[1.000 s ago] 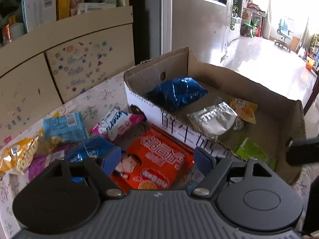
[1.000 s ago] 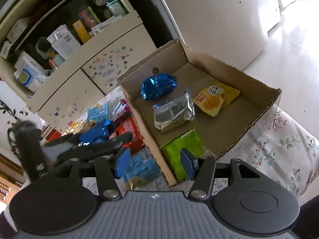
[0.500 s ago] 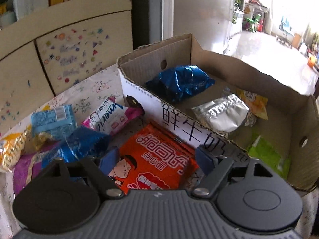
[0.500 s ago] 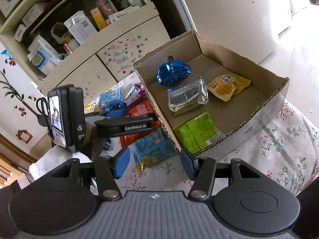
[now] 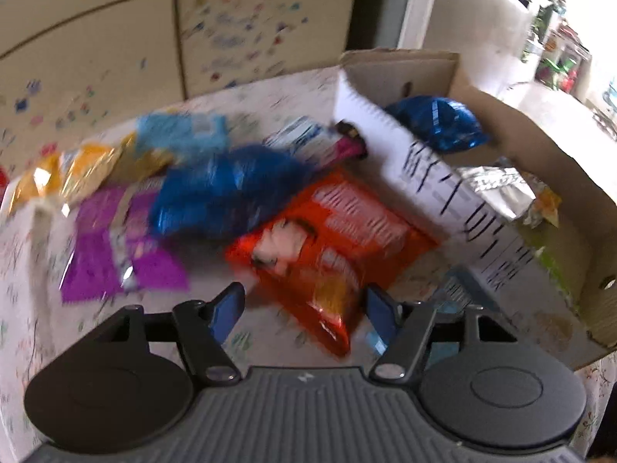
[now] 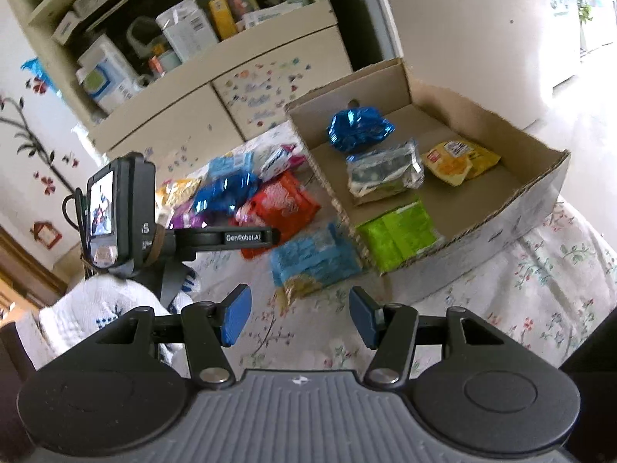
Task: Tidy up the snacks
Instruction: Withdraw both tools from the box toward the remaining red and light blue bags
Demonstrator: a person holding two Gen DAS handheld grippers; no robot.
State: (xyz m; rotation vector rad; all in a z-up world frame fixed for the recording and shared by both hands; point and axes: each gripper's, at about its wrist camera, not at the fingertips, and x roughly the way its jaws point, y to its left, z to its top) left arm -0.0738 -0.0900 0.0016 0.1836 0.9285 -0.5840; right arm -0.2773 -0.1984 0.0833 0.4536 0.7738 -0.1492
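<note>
Left wrist view: the left gripper [image 5: 304, 308] is hovering low over the loose pile, jaws spread wide and holding nothing; the picture is smeared with motion blur.
Under the left gripper: the red snack bag [image 5: 331, 247] is lying flat on the floral tablecloth [image 5: 34, 254], its near corner sitting between the 2 blue fingertips [image 5: 227, 308].
Pile beside it: a blue foil bag [image 5: 227, 189] is overlapping the red one's far edge, with a purple packet [image 5: 115, 247] and yellow bags [image 5: 73, 169] further left.
Right wrist view: the right gripper [image 6: 299, 316] is hanging back above the tablecloth, jaws parted and empty, well apart from any snack.
Nearest to the right gripper: a light blue packet [image 6: 314, 260] is lying just beside the box's near corner.
Box: the cardboard box [image 6: 540, 189] is holding 4 snacks already, a blue foil bag [image 6: 356, 127], a silver packet [image 6: 383, 171], a yellow packet [image 6: 459, 160] and a green packet [image 6: 399, 231].
Step in hand: looks like the left side is lining up a pick on the red bag, with about 7 snacks left outside the box.
Next move calls for: dropping onto the bag's near edge, closing on it alone, clear of the blue foil bag, then lifting over the printed box wall [image 5: 455, 208].
Watch for: a flat slippery bag giving the fingers little to pinch.
</note>
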